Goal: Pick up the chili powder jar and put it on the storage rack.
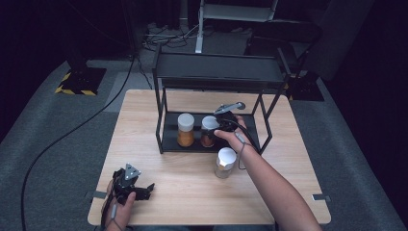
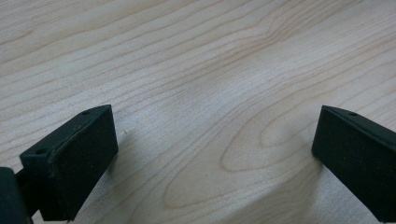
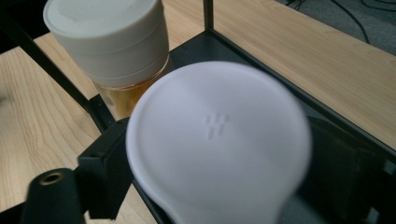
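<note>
A black two-level rack (image 1: 216, 72) stands at the table's far middle. On its lower shelf an orange-filled jar with a white lid (image 1: 185, 130) (image 3: 112, 46) stands upright. To its right is a second white-lidded jar (image 1: 208, 131) with darker contents. My right gripper (image 1: 215, 128) (image 3: 224, 154) reaches into the shelf with that jar's lid (image 3: 219, 140) between its jaws. The jaws stand a little apart from the jar and do not press it. My left gripper (image 1: 146, 188) (image 2: 215, 149) rests wide open over bare wood near the front left corner, with nothing between its fingers.
A third white-lidded jar (image 1: 225, 162) stands on the wooden table (image 1: 144, 120) just in front of the rack, beside my right forearm. The rack's posts and upper shelf close in the lower shelf. A black cable (image 1: 72, 130) runs across the grey floor at the left.
</note>
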